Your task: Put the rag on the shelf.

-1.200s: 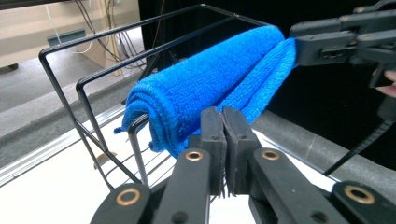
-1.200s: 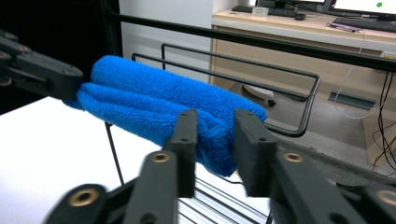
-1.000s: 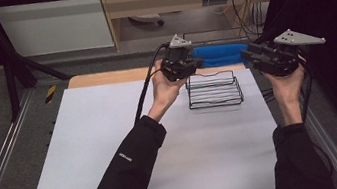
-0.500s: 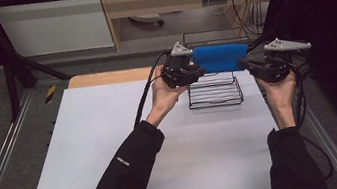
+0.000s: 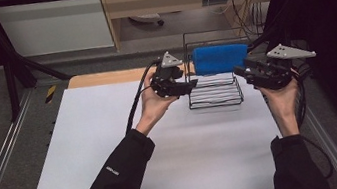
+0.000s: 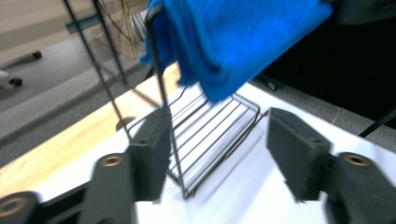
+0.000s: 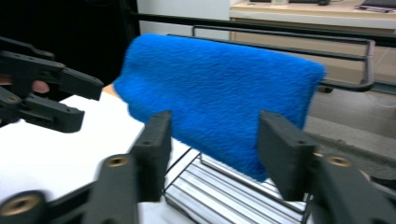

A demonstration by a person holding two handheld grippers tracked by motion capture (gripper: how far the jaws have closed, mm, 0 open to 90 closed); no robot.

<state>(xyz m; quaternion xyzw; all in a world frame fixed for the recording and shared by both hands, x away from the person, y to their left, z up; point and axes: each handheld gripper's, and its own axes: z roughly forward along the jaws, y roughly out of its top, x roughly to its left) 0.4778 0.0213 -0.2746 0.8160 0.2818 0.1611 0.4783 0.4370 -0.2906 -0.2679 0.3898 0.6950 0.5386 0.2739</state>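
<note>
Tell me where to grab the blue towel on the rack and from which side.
Probably pinch the blue towel at its hanging lower edge, coming from the front: it drapes over the wire rack's top bar, and the right gripper already faces it with jaws open.

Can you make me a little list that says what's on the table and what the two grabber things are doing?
table cover: white sheet
rack: black wire rack standing at the far side of the sheet
towel: blue towel draped over the rack's top bar
left gripper: open, beside the rack's left end, one wire between its jaws
right gripper: open, at the rack's right end, pointed at the towel
holding anything: no, both are empty
</note>
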